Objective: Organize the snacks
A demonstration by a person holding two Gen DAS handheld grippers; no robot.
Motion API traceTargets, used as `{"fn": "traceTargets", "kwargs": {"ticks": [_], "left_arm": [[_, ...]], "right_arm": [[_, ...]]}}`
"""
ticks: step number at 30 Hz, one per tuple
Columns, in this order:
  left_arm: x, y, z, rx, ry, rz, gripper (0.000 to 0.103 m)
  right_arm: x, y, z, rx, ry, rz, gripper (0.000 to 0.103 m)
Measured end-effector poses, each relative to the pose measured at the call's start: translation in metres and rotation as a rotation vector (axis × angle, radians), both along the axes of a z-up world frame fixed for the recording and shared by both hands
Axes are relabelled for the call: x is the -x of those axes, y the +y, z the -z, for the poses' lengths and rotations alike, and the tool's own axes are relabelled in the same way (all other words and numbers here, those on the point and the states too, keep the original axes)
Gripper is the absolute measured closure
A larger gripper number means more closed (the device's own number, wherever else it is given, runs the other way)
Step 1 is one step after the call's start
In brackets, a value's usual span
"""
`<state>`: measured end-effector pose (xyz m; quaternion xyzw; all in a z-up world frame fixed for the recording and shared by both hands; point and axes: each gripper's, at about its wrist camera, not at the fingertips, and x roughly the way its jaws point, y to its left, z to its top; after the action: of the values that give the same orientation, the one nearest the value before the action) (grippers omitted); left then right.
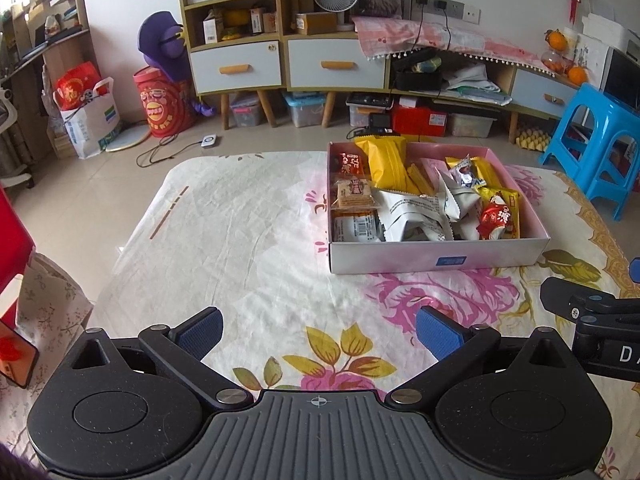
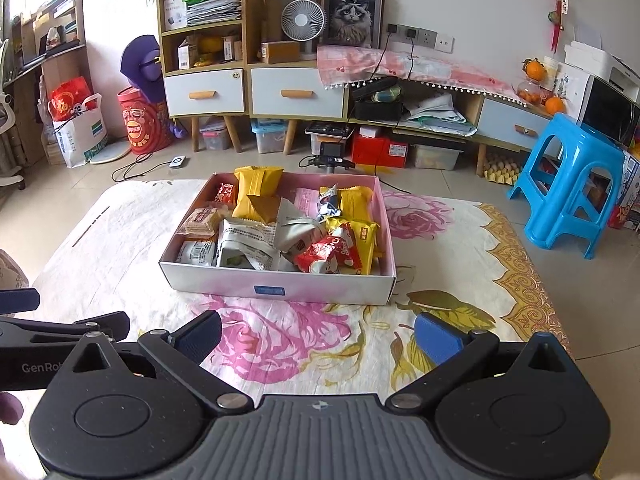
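A shallow pink box (image 1: 440, 258) (image 2: 280, 286) on the floral tablecloth holds several wrapped snacks: yellow packets (image 1: 386, 162) (image 2: 256, 192), white packets (image 1: 412, 210) (image 2: 248, 240), a red-and-white packet (image 1: 496, 218) (image 2: 330, 254) and cracker packs (image 1: 354, 192) (image 2: 200, 220). My left gripper (image 1: 318, 330) hovers open over the cloth, short of the box and to its left, with nothing between its blue pads. My right gripper (image 2: 318, 332) is open too, empty, just in front of the box's near wall. Each gripper shows at the edge of the other's view.
The table (image 1: 240, 240) is covered by a white cloth with pink flowers. A blue plastic stool (image 2: 576, 184) stands on the floor at the right. Behind are cabinets with drawers (image 2: 296, 92), a fan (image 2: 302, 20), storage bins and bags on the floor.
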<state>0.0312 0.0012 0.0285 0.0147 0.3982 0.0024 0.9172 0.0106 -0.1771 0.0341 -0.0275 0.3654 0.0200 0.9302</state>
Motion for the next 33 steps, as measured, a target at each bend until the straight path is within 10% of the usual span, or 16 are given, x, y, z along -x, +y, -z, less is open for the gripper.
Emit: {"fn": "traceTargets", "kwargs": {"ticks": [33], "left_arm": [[0.0006,-0.0009,-0.0027,0.005,0.023,0.006,0.000]], "right_arm": [[-0.0004,0.0029,-0.0014,-0.010,0.023,0.009,0.008]]}}
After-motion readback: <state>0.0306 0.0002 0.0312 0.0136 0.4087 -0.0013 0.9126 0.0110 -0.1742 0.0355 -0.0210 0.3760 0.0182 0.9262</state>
